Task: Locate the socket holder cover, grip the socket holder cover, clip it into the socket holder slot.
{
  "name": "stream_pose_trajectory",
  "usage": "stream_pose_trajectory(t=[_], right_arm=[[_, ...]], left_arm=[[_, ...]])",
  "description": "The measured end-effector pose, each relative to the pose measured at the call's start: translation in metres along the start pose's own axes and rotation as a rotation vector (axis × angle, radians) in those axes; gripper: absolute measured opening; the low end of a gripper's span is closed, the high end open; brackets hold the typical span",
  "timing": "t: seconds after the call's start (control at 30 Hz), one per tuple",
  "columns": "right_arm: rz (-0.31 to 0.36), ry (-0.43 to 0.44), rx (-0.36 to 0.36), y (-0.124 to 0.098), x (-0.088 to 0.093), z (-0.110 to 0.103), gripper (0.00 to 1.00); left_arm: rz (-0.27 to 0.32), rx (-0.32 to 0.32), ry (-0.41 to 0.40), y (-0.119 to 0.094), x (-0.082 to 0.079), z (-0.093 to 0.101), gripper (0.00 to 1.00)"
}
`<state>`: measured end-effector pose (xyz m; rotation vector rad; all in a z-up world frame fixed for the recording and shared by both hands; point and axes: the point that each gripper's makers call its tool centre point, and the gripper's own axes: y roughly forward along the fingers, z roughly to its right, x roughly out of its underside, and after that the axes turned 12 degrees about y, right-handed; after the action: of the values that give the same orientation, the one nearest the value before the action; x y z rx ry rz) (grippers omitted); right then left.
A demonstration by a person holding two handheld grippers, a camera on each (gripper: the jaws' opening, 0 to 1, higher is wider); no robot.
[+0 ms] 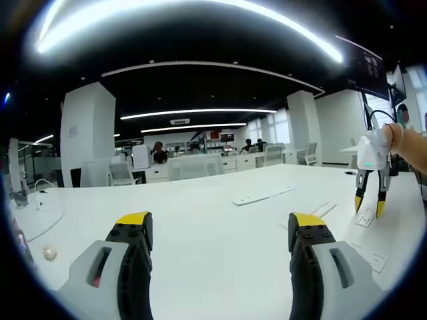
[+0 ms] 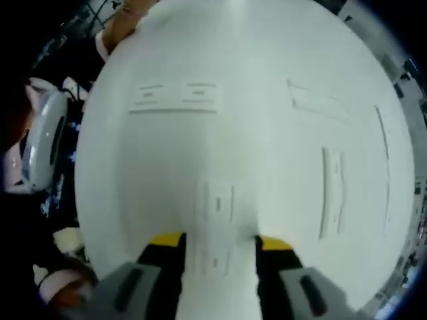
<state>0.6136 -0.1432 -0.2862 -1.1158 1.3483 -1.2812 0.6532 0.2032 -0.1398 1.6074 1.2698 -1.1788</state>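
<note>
Yellow-tipped jaws of the right gripper [image 2: 219, 241] are spread wide and hold nothing; a flat white socket holder cover [image 2: 217, 205] lies on the white table [image 2: 267, 40] just beyond them at 12 o'clock; it is judged light, stiff, thin and slippery, best pinched across its long edges; the left gripper [image 1: 220, 230] is likewise open and empty.
</note>
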Motion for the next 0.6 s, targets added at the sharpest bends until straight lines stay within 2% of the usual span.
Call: stream_pose_trajectory(t=[0.6], right_arm=[[-0.003,0.000,-0.001,0.0003,-0.0007,0.0057,0.34]], left_arm=[[-0.004,0.003,0.001,0.0032,0.0004,-0.0017,0.82]])
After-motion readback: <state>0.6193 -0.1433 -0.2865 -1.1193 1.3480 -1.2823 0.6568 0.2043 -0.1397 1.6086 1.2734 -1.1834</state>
